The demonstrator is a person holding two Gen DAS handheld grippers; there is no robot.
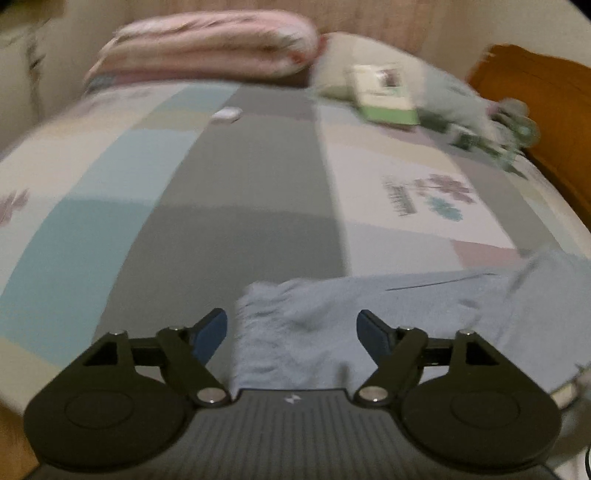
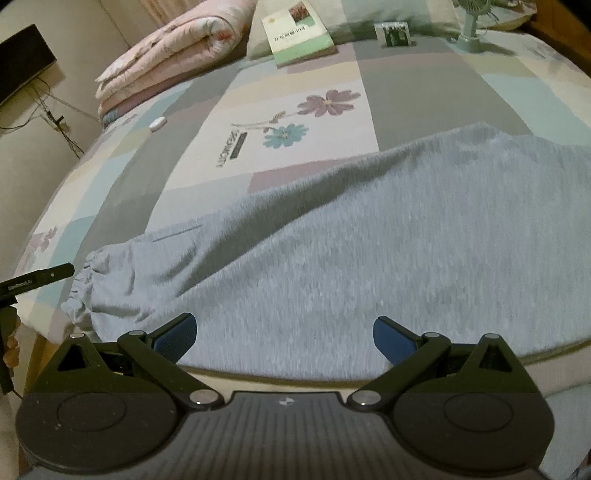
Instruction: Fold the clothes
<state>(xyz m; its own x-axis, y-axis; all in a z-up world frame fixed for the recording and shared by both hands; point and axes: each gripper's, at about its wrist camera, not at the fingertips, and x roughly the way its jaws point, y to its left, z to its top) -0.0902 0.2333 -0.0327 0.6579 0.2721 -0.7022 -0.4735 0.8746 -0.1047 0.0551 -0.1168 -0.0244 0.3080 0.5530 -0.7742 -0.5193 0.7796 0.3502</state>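
While both your left gripper [image 1: 291, 332] and right gripper [image 2: 284, 338] hover wide-jawed, holding nothing, over the grey sweatpants [image 2: 332, 240] on the bed [image 2: 177, 147], pinch only the cloth.

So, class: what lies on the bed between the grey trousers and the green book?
In the right wrist view, only bare patchwork bedsheet with its flower print separates the trousers from the book.

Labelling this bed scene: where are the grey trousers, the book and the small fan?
grey trousers [image 2: 332, 258]: right wrist view, middle of the spread cloth.
book [image 2: 299, 37]: right wrist view, middle of its cover.
small fan [image 2: 471, 22]: right wrist view, on its stem.
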